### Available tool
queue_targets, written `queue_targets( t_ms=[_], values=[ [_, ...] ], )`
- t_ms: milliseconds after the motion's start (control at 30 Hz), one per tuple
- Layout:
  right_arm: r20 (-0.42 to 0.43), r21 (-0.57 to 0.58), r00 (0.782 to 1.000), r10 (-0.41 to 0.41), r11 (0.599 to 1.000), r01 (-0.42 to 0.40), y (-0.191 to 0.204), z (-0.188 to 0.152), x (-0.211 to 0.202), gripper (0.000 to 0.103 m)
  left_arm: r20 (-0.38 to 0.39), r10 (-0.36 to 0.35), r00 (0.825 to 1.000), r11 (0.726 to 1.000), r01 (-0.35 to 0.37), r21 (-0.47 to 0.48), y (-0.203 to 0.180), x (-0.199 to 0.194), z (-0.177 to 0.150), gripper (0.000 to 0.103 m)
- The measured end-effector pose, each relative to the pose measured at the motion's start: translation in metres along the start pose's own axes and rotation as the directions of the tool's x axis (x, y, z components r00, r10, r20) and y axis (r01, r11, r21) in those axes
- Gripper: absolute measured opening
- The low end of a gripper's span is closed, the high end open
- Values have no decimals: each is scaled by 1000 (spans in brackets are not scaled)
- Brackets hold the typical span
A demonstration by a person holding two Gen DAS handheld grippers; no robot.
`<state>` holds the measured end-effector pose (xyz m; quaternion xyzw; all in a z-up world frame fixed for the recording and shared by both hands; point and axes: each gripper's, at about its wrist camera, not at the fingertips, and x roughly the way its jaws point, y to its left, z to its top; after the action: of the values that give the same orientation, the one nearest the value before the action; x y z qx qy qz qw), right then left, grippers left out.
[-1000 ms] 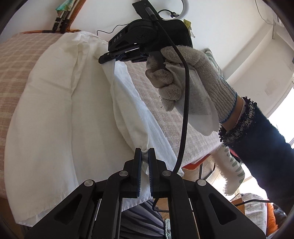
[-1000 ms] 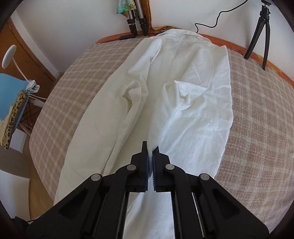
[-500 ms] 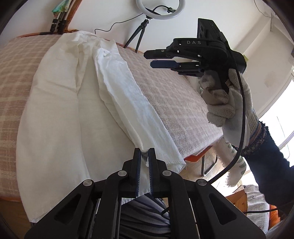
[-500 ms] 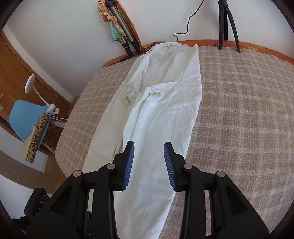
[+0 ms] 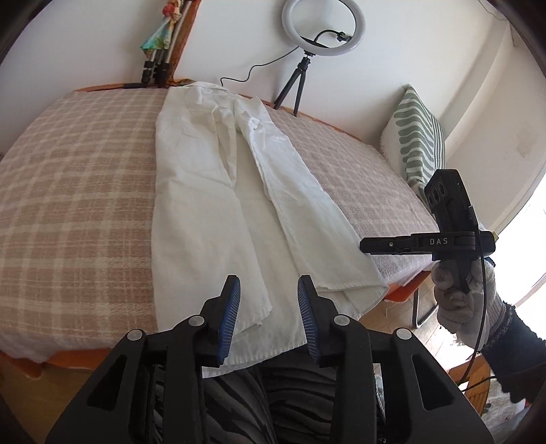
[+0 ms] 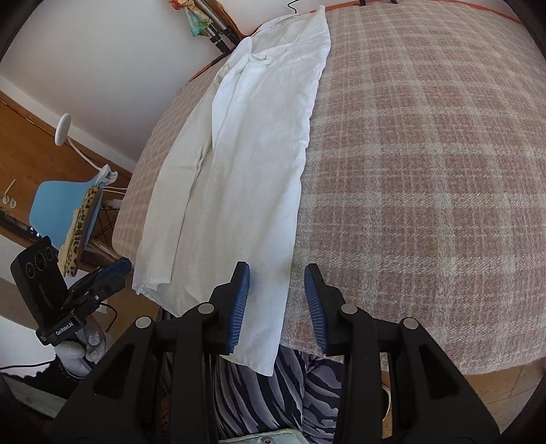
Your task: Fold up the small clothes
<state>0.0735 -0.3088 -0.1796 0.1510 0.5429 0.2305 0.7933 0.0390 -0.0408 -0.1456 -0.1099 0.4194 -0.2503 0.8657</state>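
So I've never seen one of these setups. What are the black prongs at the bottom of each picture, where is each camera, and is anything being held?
No robot here: a person in knitted gloves holds a hand-held gripper in each hand, each with a fisheye camera looking along its two blue-padded fingers. One picture looks past the left gripper, the other past the right gripper. Each gripper also shows in the other's view: the right one at the side, the left one low in the corner. On the checked bed cover lies a white garment, both long sides folded inward. Nothing is held: the left gripper's jaws are opening, the right's stand apart, with no cloth pinched. A ring light stands behind the bed.
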Motion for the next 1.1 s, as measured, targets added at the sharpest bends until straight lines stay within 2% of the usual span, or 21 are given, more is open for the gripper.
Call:
queue_targets(
  t_ms=[67,100,133,167,267,367,400,467,533,667,767,833,900,1000,1100],
  values=[
    [-8,19,1000,20,1000,-20,-4,-1,3,35,7,34,999,999,-34,-35,17,-3,1,34],
    [-14,30,999,43,999,-43,-5,-2,4,31,11,46,999,997,-46,-56,25,-4,1,34],
    [-15,34,998,66,997,-65,-5,-2,6,15,11,56,998,996,-55,-77,32,-6,0,34],
    [-17,31,997,74,997,-73,-4,-2,7,12,9,61,998,993,-60,-97,38,-6,2,34],
    [7,21,999,36,999,-36,-2,-6,1,9,10,70,997,988,-68,-135,51,-7,-1,34],
    [18,34,999,45,998,-45,-4,-11,-1,9,1,67,998,986,-66,-156,59,-2,0,34],
    [16,25,1000,25,999,-25,-2,-11,1,9,-2,68,998,986,-68,-150,61,1,3,34],
    [9,-2,1000,-8,1000,8,6,-8,6,10,-9,87,996,991,-87,-103,58,7,13,34],
    [-1,-5,1000,-1,1000,1,9,-4,4,13,-2,82,997,996,-82,-35,54,10,29,34],
    [8,-49,1000,-23,999,23,18,0,-2,13,44,72,996,994,-75,74,56,23,72,33],
    [7,-60,999,-40,997,40,22,0,1,13,31,92,995,988,-95,122,64,43,97,9],
    [4,-52,999,-46,998,46,20,-2,4,13,14,98,995,982,-99,162,65,55,105,9],
    [2,-39,999,-42,998,42,16,-3,5,13,-21,89,996,972,-82,219,63,66,105,9],
    [-2,-20,1000,-31,999,31,10,-4,5,13,-89,149,985,942,-114,316,58,79,88,9],
    [-6,-21,1000,-29,999,29,9,-4,4,13,-112,139,984,952,-102,289,64,74,67,9]
  ],
)
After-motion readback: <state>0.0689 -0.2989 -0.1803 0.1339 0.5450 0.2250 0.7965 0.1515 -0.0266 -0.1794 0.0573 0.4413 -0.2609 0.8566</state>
